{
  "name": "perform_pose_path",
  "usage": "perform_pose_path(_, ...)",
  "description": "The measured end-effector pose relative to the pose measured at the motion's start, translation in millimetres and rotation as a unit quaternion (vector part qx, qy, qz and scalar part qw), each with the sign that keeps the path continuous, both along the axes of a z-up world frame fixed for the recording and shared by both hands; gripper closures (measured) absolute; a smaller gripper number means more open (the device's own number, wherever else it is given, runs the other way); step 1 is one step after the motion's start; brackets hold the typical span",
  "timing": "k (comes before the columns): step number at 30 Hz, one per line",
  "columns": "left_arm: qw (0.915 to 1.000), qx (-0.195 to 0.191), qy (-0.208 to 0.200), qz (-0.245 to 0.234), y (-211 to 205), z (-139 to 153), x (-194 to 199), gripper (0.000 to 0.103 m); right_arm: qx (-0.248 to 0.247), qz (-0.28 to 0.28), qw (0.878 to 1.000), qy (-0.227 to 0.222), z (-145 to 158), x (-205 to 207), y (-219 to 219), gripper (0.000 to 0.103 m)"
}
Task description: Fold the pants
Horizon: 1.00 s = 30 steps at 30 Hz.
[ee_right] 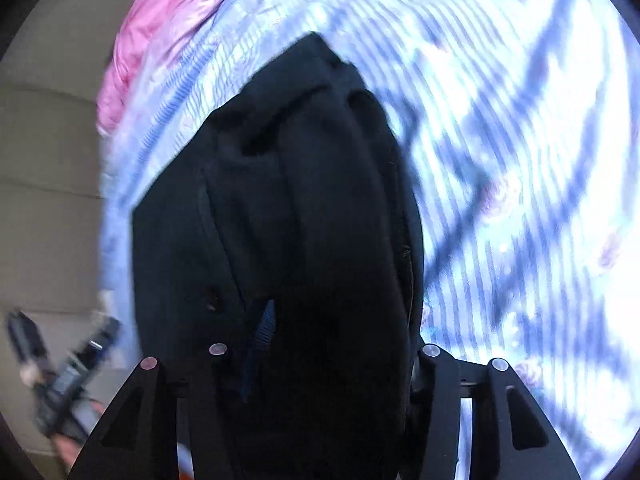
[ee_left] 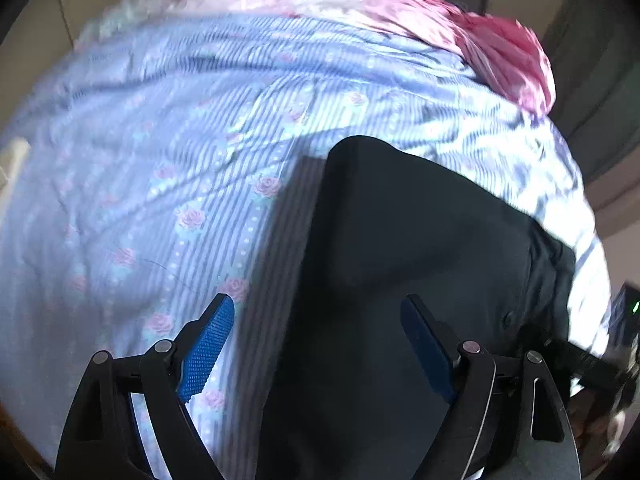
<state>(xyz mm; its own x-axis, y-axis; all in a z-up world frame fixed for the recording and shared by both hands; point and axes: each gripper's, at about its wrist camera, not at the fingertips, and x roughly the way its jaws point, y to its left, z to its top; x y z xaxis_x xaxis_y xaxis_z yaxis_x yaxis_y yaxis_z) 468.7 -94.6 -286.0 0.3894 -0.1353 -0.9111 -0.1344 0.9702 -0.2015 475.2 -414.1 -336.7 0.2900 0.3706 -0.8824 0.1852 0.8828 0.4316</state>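
Behind black pants, right fingers half-hidden

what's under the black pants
The black pants lie on a blue striped bedsheet with pink roses, which shows all around them. Whatever sits directly beneath the dark fabric is covered and cannot be seen.

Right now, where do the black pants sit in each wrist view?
Left wrist: black pants fill lower centre-right, reaching between the open left gripper fingers.
Right wrist: pants fill the centre, top to bottom edge.
Shared landmark: pink quilt beyond the blue striped sheet.
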Motion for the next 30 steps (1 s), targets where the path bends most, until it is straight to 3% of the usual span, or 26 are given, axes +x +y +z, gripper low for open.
perform_pose_path(4, 0.9964, -0.071, 0.047, 0.0, 11.6, -33.7, 11.3, 0.018, -0.061, 0.007, 0.998, -0.001, 6.3, 2.0, 24.1, 0.054)
perform_pose_path(7, 0.9945, -0.082, 0.065, -0.006, 10.0, -56.5, 14.0, 0.016, -0.07, 0.009, 0.998, 0.002, 5.9, 4.4, 29.8, 0.054)
perform_pose_path(11, 0.9933, -0.096, 0.063, 0.009, 4.5, -63.2, 12.7, 0.014, -0.073, 0.012, 0.997, -0.003, 1.9, 15.3, 47.3, 0.054)
perform_pose_path(14, 0.9874, -0.139, 0.074, 0.015, -2.2, -65.1, 11.4, 0.041, -0.053, 0.002, 0.999, -0.004, 5.1, -2.5, 11.1, 0.057)
perform_pose_path(15, 0.9837, -0.16, 0.08, 0.021, -3.2, -67.2, 11.1, 0.052, -0.052, 0.002, 0.999, -0.005, 7.8, -3.5, 11.2, 0.058)
perform_pose_path(17, 0.9793, -0.179, 0.089, 0.034, -3.6, -70.6, 11.8, 0.063, -0.06, 0.006, 0.998, -0.009, 12.9, -6.1, 11.4, 0.063)
perform_pose_path(19, 0.976, -0.191, 0.094, 0.045, -4.3, -69.2, 12.8, 0.081, -0.065, 0.013, 0.998, -0.014, 19.1, -8.5, 13.8, 0.068)
perform_pose_path(25, 0.9904, -0.121, 0.047, 0.049, -25.4, -22.1, 0.1, 0.091, -0.073, 0.039, 0.996, -0.045, 53.6, -18.6, 23.7, 0.078)
perform_pose_path(30, 0.9946, -0.099, 0.008, 0.033, -35.8, 35.4, -18.6, 0.093, -0.094, 0.071, 0.99, -0.078, 95.4, -33.7, 35.9, 0.079)
